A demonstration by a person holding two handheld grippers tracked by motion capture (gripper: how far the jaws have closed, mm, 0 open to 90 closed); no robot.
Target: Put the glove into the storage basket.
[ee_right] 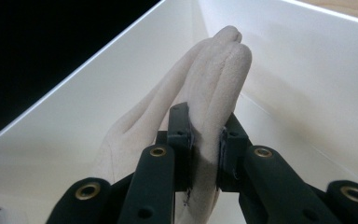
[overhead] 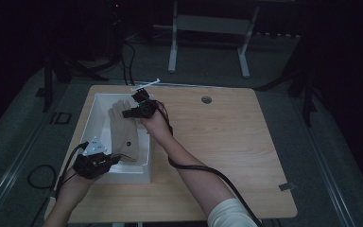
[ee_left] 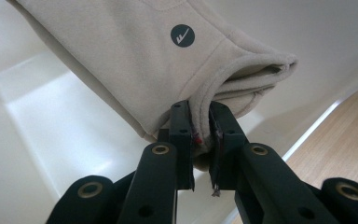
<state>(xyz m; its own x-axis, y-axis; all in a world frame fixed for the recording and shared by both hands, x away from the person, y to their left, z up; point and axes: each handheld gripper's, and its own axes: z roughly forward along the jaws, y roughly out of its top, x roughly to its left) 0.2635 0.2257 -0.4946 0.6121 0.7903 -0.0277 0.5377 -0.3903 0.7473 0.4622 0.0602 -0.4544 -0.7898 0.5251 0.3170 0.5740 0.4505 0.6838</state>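
Observation:
A beige fleece glove [overhead: 124, 134] hangs stretched over the white bin [overhead: 95, 109] at the table's left. My left gripper [overhead: 114, 160] is shut on the glove's cuff edge [ee_left: 200, 122], near the bin's front; a round dark logo [ee_left: 182, 35] shows above the cuff. My right gripper [overhead: 126, 113] is shut on the glove's finger end [ee_right: 208, 135], toward the bin's far side. In the right gripper view the glove fingers [ee_right: 223, 51] stick up past the jaws, with the bin's white walls [ee_right: 307, 70] around them.
The bin sits on a light wooden table [overhead: 227, 151] with a round grommet [overhead: 206, 100] near its far edge. A thick black cable [overhead: 203, 170] trails from the right gripper along the forearm. A desk frame [overhead: 208, 28] stands on the dark floor behind.

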